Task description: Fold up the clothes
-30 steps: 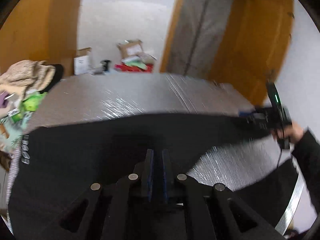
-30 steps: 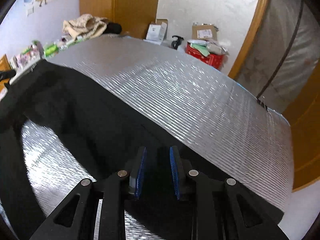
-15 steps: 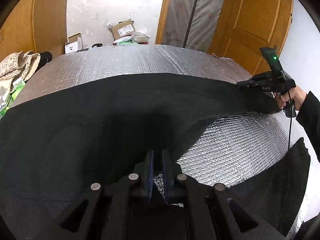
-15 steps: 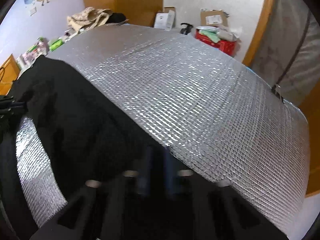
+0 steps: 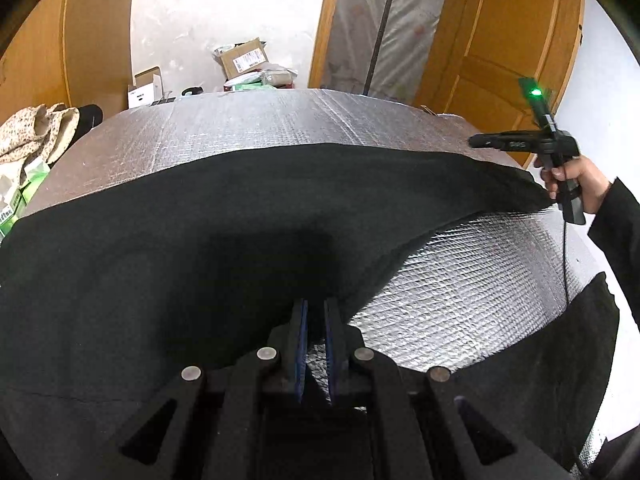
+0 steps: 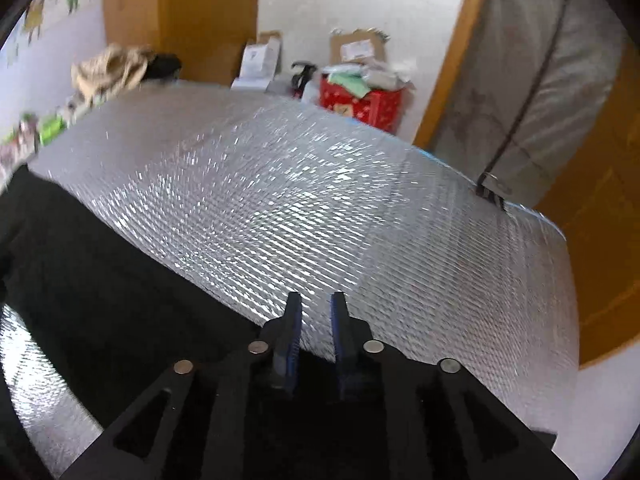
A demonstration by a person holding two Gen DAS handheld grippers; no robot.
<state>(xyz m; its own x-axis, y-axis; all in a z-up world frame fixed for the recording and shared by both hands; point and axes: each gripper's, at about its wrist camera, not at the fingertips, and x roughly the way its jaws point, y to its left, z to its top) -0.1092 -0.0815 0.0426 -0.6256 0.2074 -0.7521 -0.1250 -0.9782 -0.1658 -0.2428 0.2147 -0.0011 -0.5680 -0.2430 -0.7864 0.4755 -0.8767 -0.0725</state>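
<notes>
Black garment (image 5: 200, 248) lies spread on the silver quilted table cover (image 5: 280, 120), its long axis running across the left wrist view from the left edge to a far corner at the right, with a second dark flap (image 5: 592, 344) lying apart near the right rim. Between the 2 dark parts a bare patch of cover shows.

Next in size, the left gripper (image 5: 315, 336) sits low at the garment's near edge. Its jaws stand nearly together, but bare silver cover shows in the slit behind the pads, so whether any cloth is pinched cannot be told.

The right gripper (image 6: 314, 332) hangs over the cover just past the cloth's far edge, the garment lying behind and to its left in its own view. Its jaws are opening and nothing is between them. In the left wrist view it floats above the garment's right corner, held by a hand (image 5: 576, 178) in a dark sleeve (image 5: 616, 220).

Judging by this, the right hand is nearer that corner, so a fold would likely carry it along the long axis toward the left.
</notes>
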